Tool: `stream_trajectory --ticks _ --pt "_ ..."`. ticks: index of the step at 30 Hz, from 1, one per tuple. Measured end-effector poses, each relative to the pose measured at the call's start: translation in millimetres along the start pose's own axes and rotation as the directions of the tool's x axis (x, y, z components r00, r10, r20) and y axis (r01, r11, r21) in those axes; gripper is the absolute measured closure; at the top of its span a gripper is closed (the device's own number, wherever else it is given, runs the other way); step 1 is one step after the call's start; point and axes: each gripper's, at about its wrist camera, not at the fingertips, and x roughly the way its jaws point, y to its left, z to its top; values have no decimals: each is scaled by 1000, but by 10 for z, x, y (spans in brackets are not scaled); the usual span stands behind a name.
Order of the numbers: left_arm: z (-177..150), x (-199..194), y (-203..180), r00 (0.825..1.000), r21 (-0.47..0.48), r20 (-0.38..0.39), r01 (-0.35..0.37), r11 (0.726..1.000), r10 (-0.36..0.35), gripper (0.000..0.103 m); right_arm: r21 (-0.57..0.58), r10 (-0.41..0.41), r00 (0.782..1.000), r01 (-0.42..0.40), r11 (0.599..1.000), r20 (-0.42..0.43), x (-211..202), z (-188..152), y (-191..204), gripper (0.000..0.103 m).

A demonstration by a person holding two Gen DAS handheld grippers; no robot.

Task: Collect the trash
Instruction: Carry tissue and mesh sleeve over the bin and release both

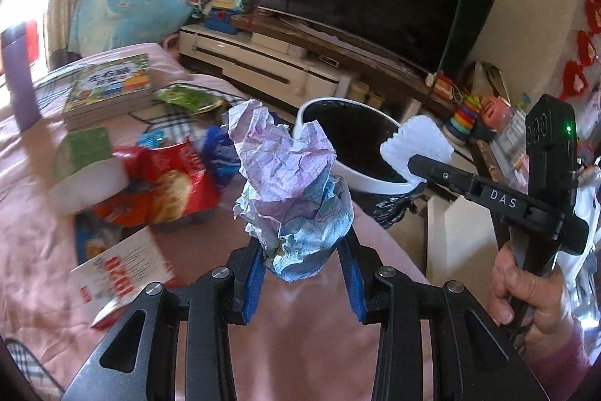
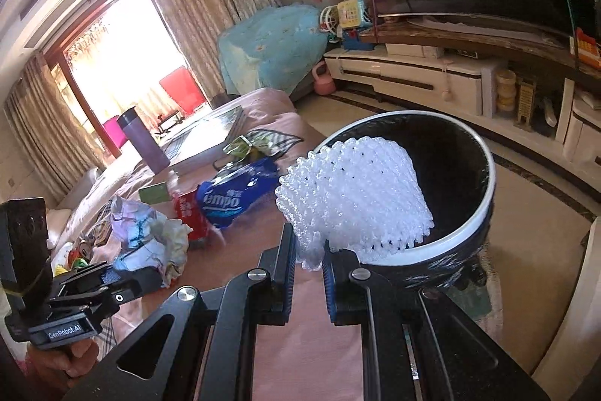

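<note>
My left gripper [image 1: 302, 250] is shut on a crumpled ball of scribbled paper [image 1: 289, 190], held above the pink-covered table. The same paper ball [image 2: 146, 239] shows at the lower left of the right wrist view, in that gripper [image 2: 124, 273]. My right gripper [image 2: 308, 254] is shut on a white foam net sleeve [image 2: 357, 198], which hangs over the rim of the white trash bin [image 2: 465, 232] with its black liner. In the left wrist view the foam sleeve [image 1: 417, 145] and the right gripper [image 1: 413, 168] sit at the bin's [image 1: 360, 181] right rim.
On the pink cloth [image 1: 37, 232] lie a red snack bag [image 1: 169, 183], a blue tissue pack [image 2: 233, 194], a green wrapper [image 1: 191, 98], stacked books [image 1: 109, 89], a leaflet [image 1: 124, 269] and a purple flask [image 2: 144, 141]. A TV stand [image 2: 413, 77] runs behind the bin.
</note>
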Motion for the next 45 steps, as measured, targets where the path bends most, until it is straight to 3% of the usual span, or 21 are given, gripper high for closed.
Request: stream_trajectory --ticks 9,14,18,28,31,33,36,40,45 --pt "250 328 -39 1000 34 -15 13 999 -13 67 16 -21 1000 21 1000 -1 16 103 -214 90" --pt "391 494 -112 999 54 -24 28 998 -27 67 36 5 1000 -4 999 -17 94 180 -338 90" --pt "512 664 -240 998 91 -48 49 995 -44 67 62 54 998 -51 997 -42 176 261 -455 90" --pt "928 1221 -402 994 134 -89 77 988 -66 65 62 30 993 -23 998 -118 365 493 -790 86" --pt "1045 1401 -440 993 140 -100 74 987 -60 62 65 33 988 -23 998 -148 420 552 -873 86" --pt "1077 1468 -462 993 136 -108 70 988 -56 52 62 37 986 -27 998 -164 447 570 -893 85" --pt "1089 1510 -478 992 126 -112 68 990 -53 49 62 30 983 -19 998 -180 463 567 -915 77" --pt "1066 1488 -438 993 110 -105 62 992 -50 45 74 31 984 -18 997 -175 415 532 -932 56" --pt "929 1278 -343 997 87 -66 48 995 -42 40 78 24 988 -12 997 -151 345 530 -892 51"
